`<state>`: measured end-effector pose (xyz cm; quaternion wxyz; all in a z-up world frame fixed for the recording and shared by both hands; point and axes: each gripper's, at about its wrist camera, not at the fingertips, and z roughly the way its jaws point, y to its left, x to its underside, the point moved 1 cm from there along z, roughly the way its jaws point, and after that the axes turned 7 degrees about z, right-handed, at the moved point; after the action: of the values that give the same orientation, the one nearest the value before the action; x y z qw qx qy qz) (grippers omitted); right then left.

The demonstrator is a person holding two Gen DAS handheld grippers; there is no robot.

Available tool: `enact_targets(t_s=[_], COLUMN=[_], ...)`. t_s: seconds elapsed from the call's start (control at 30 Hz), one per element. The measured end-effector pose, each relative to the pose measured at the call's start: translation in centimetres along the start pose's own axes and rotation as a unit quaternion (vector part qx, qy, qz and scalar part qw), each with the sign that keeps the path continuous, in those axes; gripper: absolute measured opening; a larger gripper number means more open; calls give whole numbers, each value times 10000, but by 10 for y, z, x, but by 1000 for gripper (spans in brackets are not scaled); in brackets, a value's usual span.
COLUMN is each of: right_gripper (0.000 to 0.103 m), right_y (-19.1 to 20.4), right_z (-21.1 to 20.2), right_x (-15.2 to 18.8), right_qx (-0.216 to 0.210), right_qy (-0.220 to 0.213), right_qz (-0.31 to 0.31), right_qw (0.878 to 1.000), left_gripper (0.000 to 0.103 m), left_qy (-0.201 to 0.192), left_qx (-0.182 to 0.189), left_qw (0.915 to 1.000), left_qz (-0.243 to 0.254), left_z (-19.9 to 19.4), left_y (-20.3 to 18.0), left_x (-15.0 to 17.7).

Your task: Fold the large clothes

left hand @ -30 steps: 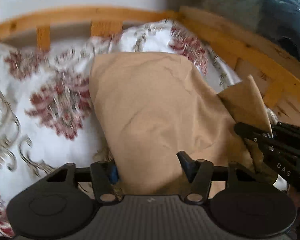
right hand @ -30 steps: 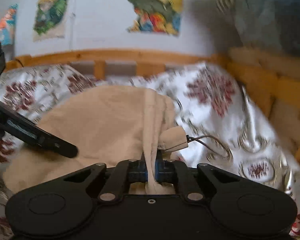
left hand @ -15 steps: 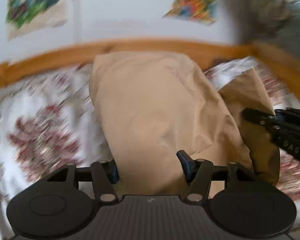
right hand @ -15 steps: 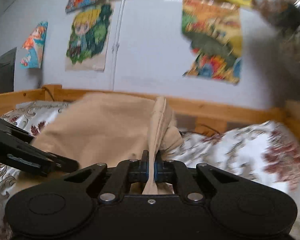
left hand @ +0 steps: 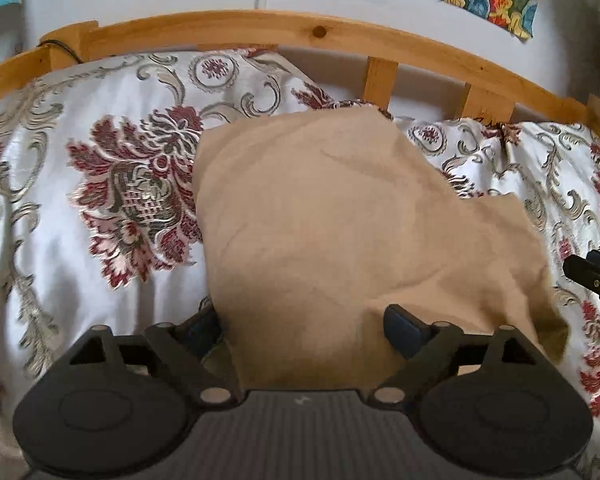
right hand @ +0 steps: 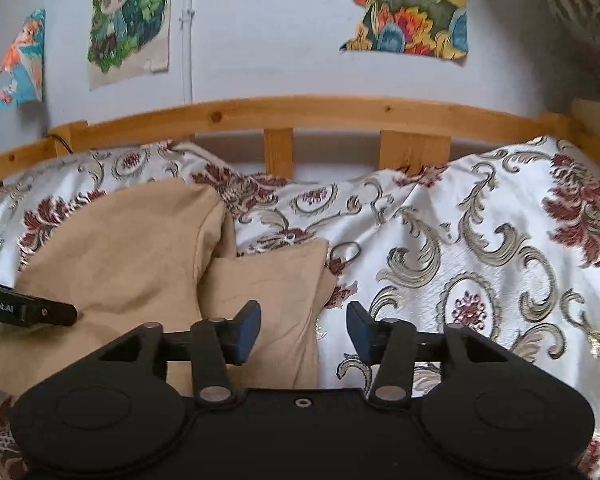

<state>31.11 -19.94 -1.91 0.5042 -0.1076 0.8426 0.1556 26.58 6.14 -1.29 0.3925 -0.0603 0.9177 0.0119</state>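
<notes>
Since half a second ago the right gripper [right hand: 304, 330] has let the cloth [right hand: 132, 264] go; it lies on the bed [right hand: 460, 248], fingers apart over its near right edge.

Left view: the left gripper [left hand: 300, 328] has fingers spread around the cloth's near edge, gripping nothing. The loose right flap may slide and spoil the fold.

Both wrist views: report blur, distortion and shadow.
Left wrist view: strong fisheye bends the wooden bed rail into an arc; the tan garment is soft-focused, with a shadow near the left gripper. Right wrist view: same bowing, mild blur, the right gripper is fairly crisp, and daylight is even.
</notes>
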Motion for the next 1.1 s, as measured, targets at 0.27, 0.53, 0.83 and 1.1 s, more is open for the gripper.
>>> enact_targets(t_s=[0.27,0.53,0.83,1.1], right_gripper=[80,96,102,102], right_y=[7,5,4,3], right_z=[-67,-146,-205,-241], right_x=[-12,-4,20,48], right_qx=[-399,-655,-442,-21], right_qy=[-545,-971,-1168,-1446], right_qz=[-90,-100,-82,-184], right_qw=[9977,9931,9921,9893], left_gripper=[102,102,102,103], left_qy=[-745,-834,-1261,-1284], left_qx=[-67,62,-226,-358], left_qw=[9972,9963,9917,9909], left_qz=[-35,-208,-73,204], left_z=[-82,-134,-177,-185], left_y=[-20,-30,-40,-49], left_x=[7,31,81,115])
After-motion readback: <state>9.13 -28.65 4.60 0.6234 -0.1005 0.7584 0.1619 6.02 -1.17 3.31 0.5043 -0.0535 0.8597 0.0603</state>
